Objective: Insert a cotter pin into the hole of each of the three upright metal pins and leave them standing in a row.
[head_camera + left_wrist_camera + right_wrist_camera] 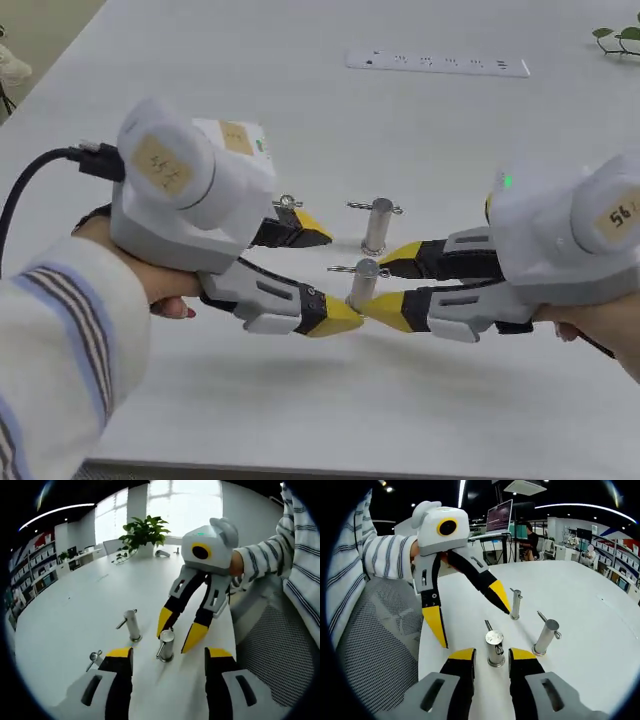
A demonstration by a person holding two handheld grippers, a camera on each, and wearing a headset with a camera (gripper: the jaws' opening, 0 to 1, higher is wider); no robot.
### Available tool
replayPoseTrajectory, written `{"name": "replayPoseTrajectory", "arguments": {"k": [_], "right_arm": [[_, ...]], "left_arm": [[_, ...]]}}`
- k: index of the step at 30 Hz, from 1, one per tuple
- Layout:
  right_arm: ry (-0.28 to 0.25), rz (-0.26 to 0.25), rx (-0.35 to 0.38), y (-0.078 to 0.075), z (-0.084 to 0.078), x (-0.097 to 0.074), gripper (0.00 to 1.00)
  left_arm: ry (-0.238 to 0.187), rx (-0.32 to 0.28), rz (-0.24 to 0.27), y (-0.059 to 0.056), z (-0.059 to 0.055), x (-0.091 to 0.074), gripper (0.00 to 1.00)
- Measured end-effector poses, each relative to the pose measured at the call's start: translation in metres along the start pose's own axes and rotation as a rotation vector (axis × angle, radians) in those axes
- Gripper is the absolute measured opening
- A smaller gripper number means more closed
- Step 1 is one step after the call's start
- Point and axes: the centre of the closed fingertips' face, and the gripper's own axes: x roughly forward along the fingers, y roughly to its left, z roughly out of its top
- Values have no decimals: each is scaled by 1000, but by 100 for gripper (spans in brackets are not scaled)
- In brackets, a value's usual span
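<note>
**Front pin could topple**

Both tongs stand apart. The right tongs (492, 653) straddle the nearest metal pin (366, 285) on the worktop (300, 110), and the left tongs (169, 653) face it. An off-centre squeeze could tip it or dislodge its cotter pin (343, 268).

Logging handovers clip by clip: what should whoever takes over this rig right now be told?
Left gripper: jaws wide open, holding nothing, just left of the near metal pin.
Right gripper: jaws open, one on each side of the near metal pin; I cannot tell whether they touch it.
Things: the far metal pin and the left metal pin stand upright on the table.
Done: all three appear to have cotter pins through them.
Left: they form a loose triangle, not a row. The near one probably needs moving into line before release.
</note>
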Motion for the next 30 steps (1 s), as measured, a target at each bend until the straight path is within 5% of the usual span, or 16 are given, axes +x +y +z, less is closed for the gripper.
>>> {"name": "replayPoseTrajectory", "arguments": {"k": [3,11,19,30], "right_arm": [[-25,3,29,1,2,4,22],[-63,12,70,0,1,14,21],[-45,27,51,1,-5,22,21],[-36,31,22,-2,-6,26,13]], "left_arm": [[-69,-63,6,-1,5,-4,75],[-107,-92,19,-5,2,-11,99],[-105,-101,-3,-19,-5,-9,99],[-93,-130,5,-21,-11,-10,99]]}}
